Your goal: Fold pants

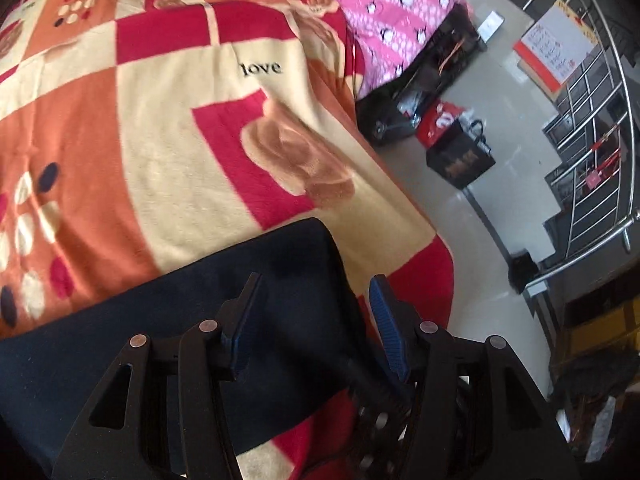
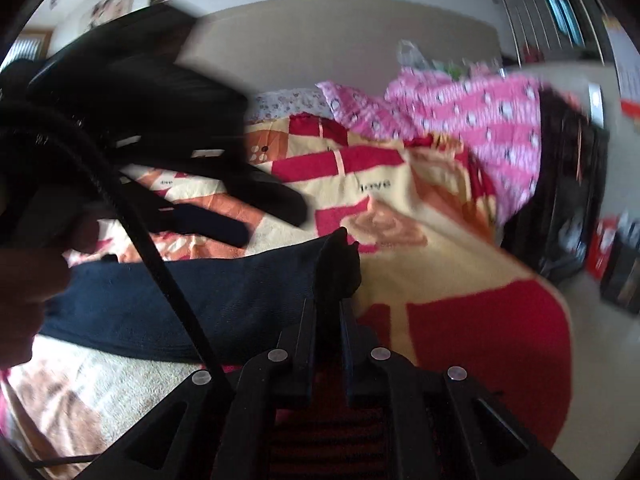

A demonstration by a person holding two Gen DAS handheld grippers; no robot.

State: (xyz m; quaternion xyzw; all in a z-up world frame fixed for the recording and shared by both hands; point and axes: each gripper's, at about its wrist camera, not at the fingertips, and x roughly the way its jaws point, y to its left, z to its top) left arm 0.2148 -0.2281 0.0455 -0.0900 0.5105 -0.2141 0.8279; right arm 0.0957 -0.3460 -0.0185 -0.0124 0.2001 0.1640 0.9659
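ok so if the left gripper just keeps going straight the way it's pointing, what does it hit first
Most likely the dark pants lying just under the open left gripper, near their edge on the checked blanket; depth is hard to judge.

Cloth on cloth, hard plastic above

Dark navy pants (image 1: pixel 180 340) of matt woven cloth; blanket (image 1: pixel 168 128) soft, fleecy; left gripper (image 1: pixel 316 292) matt black plastic, ribbed blue pads (image 1: pixel 386 320); stair railing (image 1: pixel 592 184) of glossy metal; floor (image 1: pixel 500 92) smooth.

left hand-held gripper (image 1: pixel 316 292) jaws apart, right hand-held gripper (image 2: pixel 328 304) clamped
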